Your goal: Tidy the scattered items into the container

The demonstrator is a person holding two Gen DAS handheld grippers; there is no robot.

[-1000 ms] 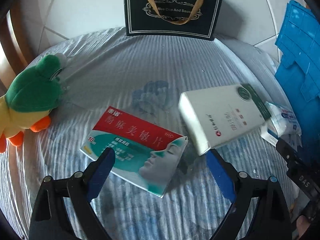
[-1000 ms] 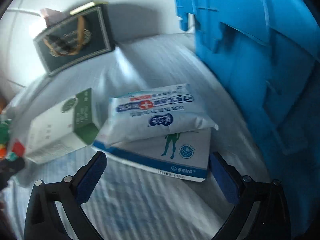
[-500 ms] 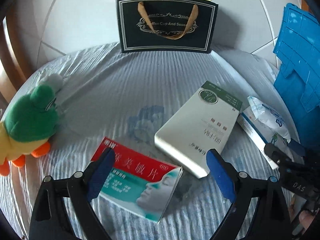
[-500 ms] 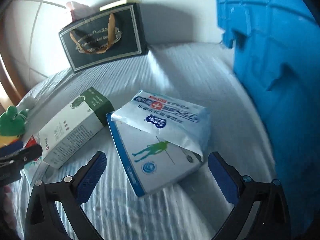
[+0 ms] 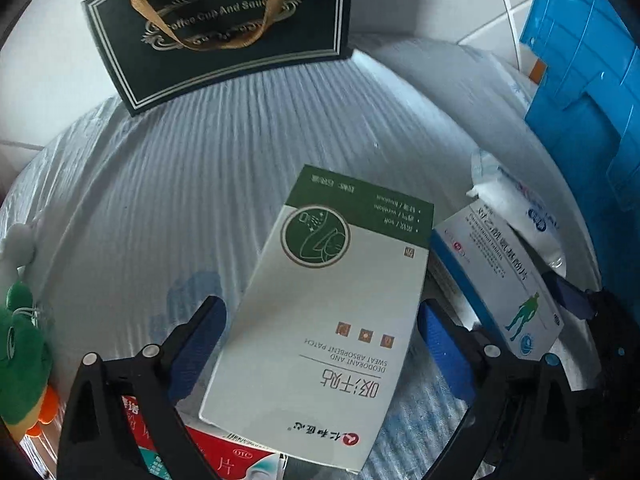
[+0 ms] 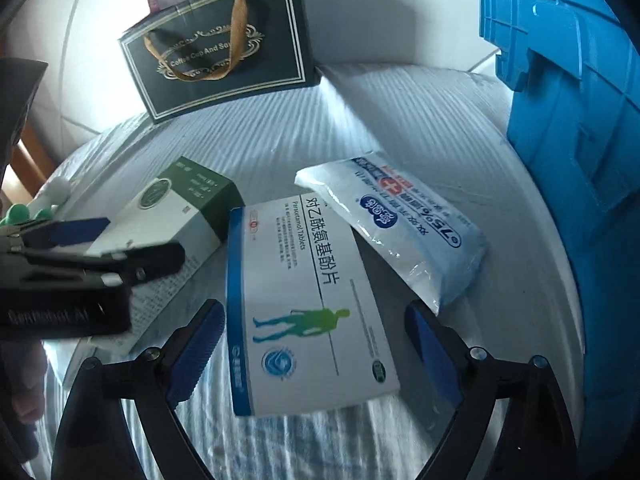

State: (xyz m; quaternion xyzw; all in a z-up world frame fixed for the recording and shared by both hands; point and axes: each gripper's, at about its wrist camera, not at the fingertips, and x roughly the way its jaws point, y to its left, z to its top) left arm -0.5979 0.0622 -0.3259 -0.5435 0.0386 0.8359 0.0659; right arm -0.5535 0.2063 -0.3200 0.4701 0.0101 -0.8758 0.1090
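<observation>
Outstanding: green box (image 5: 332,312), tablet box (image 6: 304,304), wipes (image 6: 400,224) on bed; crate (image 6: 568,120) unfilled; left gripper (image 5: 320,344) spread, right gripper (image 6: 316,344) narrowing, neither pinching anything.

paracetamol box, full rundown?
The paracetamol box is flat white card with a blue edge stripe, black print and a green-blue human figure. It lies face up on the striped cloth, its far end under the wipes pack, between the right tool's open blue pads, which have just been closing.
</observation>
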